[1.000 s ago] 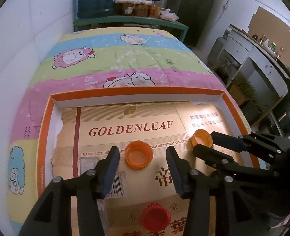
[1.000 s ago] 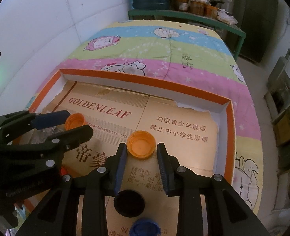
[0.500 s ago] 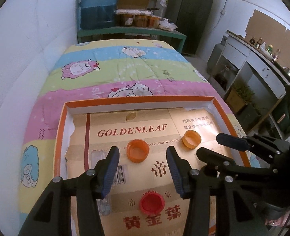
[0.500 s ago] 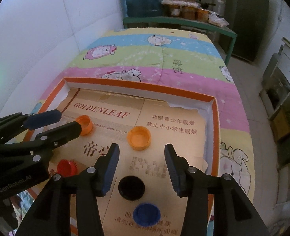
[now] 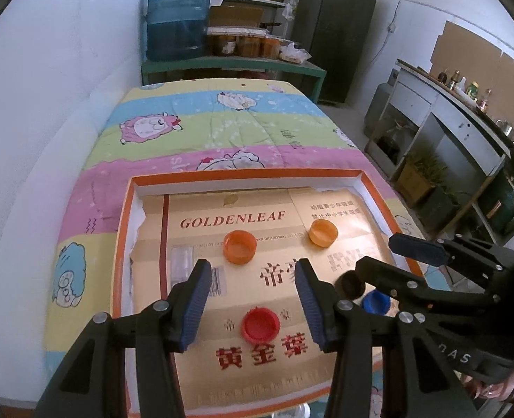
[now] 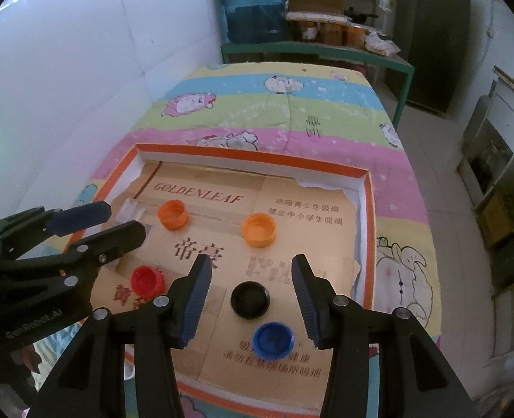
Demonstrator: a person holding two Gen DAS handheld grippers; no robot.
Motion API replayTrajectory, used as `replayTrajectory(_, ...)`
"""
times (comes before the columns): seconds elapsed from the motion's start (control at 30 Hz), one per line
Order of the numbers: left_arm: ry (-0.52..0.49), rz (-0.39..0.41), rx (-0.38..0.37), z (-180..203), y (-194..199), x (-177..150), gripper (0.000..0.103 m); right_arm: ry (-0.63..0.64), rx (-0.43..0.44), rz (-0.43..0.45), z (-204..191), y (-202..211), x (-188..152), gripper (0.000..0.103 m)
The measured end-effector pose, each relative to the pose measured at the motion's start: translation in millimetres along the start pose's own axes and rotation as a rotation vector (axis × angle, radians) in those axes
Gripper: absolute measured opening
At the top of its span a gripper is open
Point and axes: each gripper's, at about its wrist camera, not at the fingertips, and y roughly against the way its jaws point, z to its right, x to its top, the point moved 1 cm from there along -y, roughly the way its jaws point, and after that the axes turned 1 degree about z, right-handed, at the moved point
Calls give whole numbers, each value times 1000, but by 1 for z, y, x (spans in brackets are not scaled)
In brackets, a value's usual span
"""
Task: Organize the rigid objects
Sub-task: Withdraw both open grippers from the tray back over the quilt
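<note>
From the left wrist view, the left tool (image 5: 251, 299) hangs released above a shallow orange-rimmed tray (image 5: 246, 176) that lies on a bed covered with a striped cartoon quilt (image 5: 218, 132); nothing sits between its spread fingers. The tray is lined with flattened cardboard (image 5: 257, 376) printed GOLDENLEAF. On that cardboard a red cap (image 5: 260, 324) lies just below the tool's fingertips, an orange cap (image 5: 240, 247) rests open side up beyond them, and a second, paler orange cap (image 5: 322, 232) lies to its right. The right tool (image 5: 396, 256) reaches in from the right edge, partly covering a black cap (image 5: 350, 284) and a blue cap (image 5: 375, 302). From the right wrist view, the right tool (image 6: 251, 297) is also released, its fingers apart and empty above the black cap (image 6: 250, 300), with the blue cap (image 6: 273, 339) just nearer the camera. The paler orange cap (image 6: 259, 229) sits beyond the fingertips, apart from them, and the other orange cap (image 6: 173, 214) lies to its left. The left tool (image 6: 114, 223) comes in from the left, above the red cap (image 6: 147, 281). A big blue water jug (image 6: 253, 3) stands on a green shelf behind the bed.
</note>
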Motion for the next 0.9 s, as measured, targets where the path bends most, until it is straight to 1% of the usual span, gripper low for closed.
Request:
replayTrajectory(0.27,14,20,9,-2,27,-13,50,-9,16,26,-9,24,-9,49)
replayTrajectory(0.53,34,45,20,-8,54,-25,50,-5,11,52,-18,50,-20,49)
replayTrajectory(0.9,28,87,25,-5,88,-40,50,-5,17,84,-27,81,-37,49)
